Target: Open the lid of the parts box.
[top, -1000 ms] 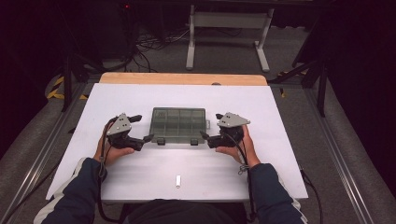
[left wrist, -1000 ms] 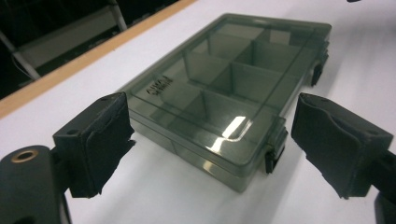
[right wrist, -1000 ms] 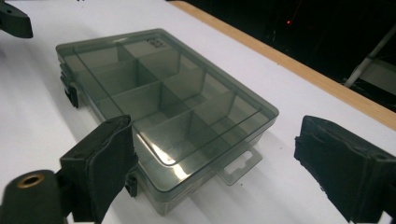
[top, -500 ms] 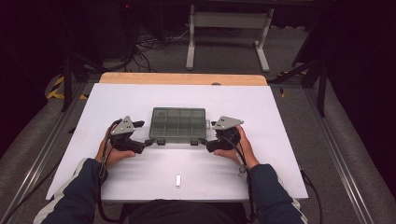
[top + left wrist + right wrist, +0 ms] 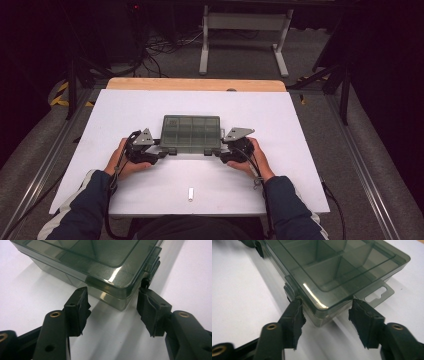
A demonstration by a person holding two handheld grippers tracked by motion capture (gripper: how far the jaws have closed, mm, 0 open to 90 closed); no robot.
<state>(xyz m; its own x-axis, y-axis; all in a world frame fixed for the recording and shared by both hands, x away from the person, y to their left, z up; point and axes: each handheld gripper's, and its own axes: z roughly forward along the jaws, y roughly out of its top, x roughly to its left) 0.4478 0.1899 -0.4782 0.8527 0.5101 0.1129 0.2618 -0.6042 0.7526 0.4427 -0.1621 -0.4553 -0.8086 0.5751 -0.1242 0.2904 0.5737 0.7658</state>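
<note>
Tongs on both sides have just been closing in on the smoky, see-through compartment box [image 5: 191,133], which lies flat with its lid down near the middle of the white tabletop [image 5: 300,125]. Compared with a second ago, the left tongs [image 5: 162,153] have dropped lower and drawn in to the box's near-left corner, while the right tongs [image 5: 220,154] sit at the near-right corner much as they did. In the left gripper view the box corner [image 5: 120,293] stands between the two jaws; one jaw sits right at the front latch, apparently just touching it, and the other is a little short of the side wall, so these tongs [image 5: 113,302] stand apart and hold nothing yet. In the right gripper view the jaws bracket the other corner [image 5: 322,312] more tightly (one pad looks to be touching the front wall beside a latch, the other is just beside the end wall near the hang tab [image 5: 375,293]), but I cannot tell whether they truly press. Judging from this, the work in hand is a two-sided grasp of the box, nearly made but not secure. A small white piece [image 5: 190,193] lies on the tabletop nearer the person, well apart from the box.
</note>
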